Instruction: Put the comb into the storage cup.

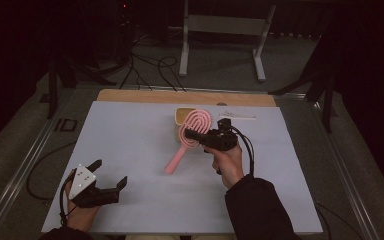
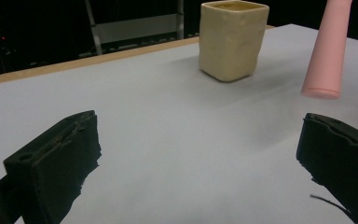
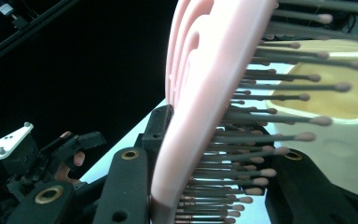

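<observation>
A pink hairbrush (image 1: 197,121) is lifted off the white tabletop (image 1: 130,145), its handle (image 1: 176,159) slanting down toward the front left. My right gripper (image 1: 189,134) is shut on the brush head, with one jaw on the back and one on the bristle side (image 3: 200,93). A cream square cup (image 1: 181,115) stands just behind the brush, and its open top (image 3: 340,105) lies close beyond the bristles. My left gripper (image 1: 111,172) stands open near the front left of the table with nothing between its jaws. Its own view looks toward the cup (image 2: 233,39) and the handle's end (image 2: 328,56).
A flat white item (image 1: 237,117) lies at the back right of the table, next to the right gripper's cable. A wooden strip (image 1: 145,96) runs along the far edge. Beyond it are cables (image 1: 150,70) on the floor and a metal stand (image 1: 220,30).
</observation>
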Tool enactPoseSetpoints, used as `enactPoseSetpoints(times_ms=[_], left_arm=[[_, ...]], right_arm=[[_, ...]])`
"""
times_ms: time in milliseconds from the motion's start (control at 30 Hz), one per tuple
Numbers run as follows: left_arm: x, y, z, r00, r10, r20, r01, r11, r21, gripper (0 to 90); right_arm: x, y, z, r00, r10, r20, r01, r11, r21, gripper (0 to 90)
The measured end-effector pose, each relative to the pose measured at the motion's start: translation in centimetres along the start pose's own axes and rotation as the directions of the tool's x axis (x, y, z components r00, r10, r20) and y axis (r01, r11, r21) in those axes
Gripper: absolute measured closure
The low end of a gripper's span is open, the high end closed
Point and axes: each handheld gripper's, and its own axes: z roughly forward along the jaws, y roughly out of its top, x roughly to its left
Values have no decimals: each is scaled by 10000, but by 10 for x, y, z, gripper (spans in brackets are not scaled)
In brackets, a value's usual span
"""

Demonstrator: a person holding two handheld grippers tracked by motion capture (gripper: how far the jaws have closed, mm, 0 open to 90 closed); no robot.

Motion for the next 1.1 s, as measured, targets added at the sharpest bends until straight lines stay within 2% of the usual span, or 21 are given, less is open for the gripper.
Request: enactPoseSetpoints(times_ms=[267,1100], left_arm=[[-3,-3,5,9998,-6,180,4,10000,83,0],[-6,-6,10,9997,-55,259,50,9998,183,0]], right_arm=[[1,9,-4,9999,-121,108,121,9999,-4,626],[-2,28,0,9999,152,82,-150,9996,-222,626]])
